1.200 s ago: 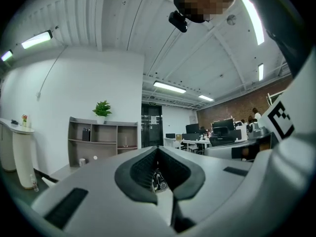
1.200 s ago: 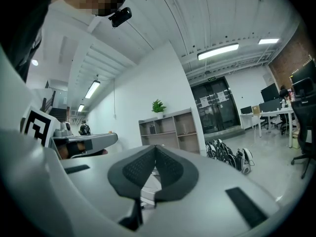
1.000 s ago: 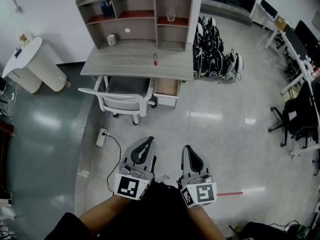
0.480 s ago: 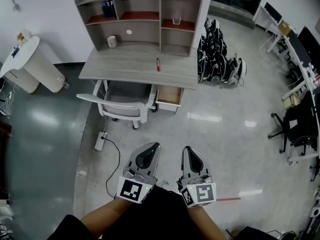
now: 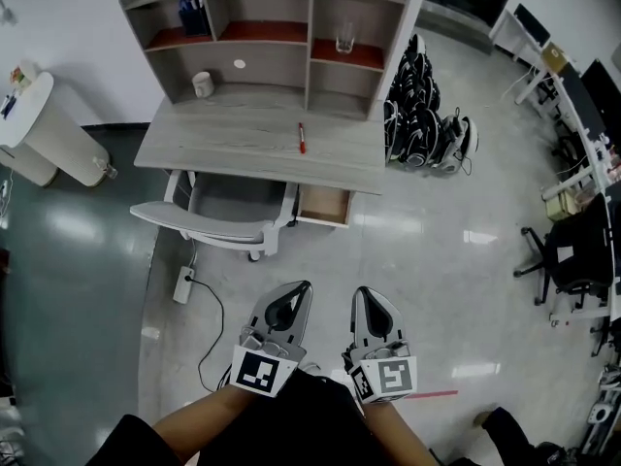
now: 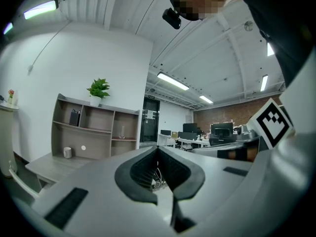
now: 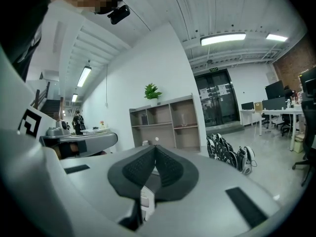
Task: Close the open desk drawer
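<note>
While I stand back on the shiny floor (image 5: 417, 260), the drawer (image 5: 323, 205) is still pulled out. It sticks out from under the right end of the desk (image 5: 243, 134), just beside the white chair (image 5: 209, 223).

My left claw (image 5: 294, 297) is shut tight, its two sides pressed together with nothing between them. My right claw (image 5: 365, 299) is just the same, closed up and empty. Both are held out in front of me, side by side, pointing toward the desk. They are well apart from the drawer, and lots of bare floor lies between us.

So I think none of the job is done yet. The drawer has not been pushed in at all. What is left is nearly everything: get close, put a claw against the drawer's front, and push until the front sits even with the desk. A closed claw should be fine for pushing, I think.

One thing to watch is the power strip (image 5: 182, 284) and its cord on the floor near the chair. Coming in from the right side looks safer.
</note>
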A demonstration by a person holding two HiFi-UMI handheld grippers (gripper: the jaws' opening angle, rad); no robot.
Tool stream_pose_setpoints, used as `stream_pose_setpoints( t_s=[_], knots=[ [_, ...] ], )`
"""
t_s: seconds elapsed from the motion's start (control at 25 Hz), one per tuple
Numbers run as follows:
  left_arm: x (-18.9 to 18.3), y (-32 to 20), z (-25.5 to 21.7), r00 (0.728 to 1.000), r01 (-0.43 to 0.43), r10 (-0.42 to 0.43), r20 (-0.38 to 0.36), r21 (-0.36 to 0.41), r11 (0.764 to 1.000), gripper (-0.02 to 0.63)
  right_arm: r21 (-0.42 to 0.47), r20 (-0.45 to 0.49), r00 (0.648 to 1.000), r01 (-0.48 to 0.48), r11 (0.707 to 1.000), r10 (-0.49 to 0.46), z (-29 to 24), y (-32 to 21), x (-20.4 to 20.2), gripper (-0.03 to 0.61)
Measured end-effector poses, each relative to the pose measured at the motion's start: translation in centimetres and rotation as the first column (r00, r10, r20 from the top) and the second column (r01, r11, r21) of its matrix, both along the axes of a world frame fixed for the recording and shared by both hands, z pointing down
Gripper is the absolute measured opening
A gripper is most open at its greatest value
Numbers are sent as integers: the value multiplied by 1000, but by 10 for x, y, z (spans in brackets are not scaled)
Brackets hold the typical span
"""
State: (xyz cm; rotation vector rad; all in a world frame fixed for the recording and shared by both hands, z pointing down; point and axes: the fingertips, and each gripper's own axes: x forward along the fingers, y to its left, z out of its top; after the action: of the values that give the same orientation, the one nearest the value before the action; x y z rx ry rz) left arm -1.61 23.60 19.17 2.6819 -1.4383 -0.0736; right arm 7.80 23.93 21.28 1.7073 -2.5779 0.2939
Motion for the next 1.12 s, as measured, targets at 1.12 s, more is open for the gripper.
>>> stream_pose_setpoints(
  t_s=[1.12],
  knots=[
    [-61,-192,38,998,18,-22,-54,-66,998,12,-65,-53,998,-23,998,20,41,-185,-57,14]
  ],
)
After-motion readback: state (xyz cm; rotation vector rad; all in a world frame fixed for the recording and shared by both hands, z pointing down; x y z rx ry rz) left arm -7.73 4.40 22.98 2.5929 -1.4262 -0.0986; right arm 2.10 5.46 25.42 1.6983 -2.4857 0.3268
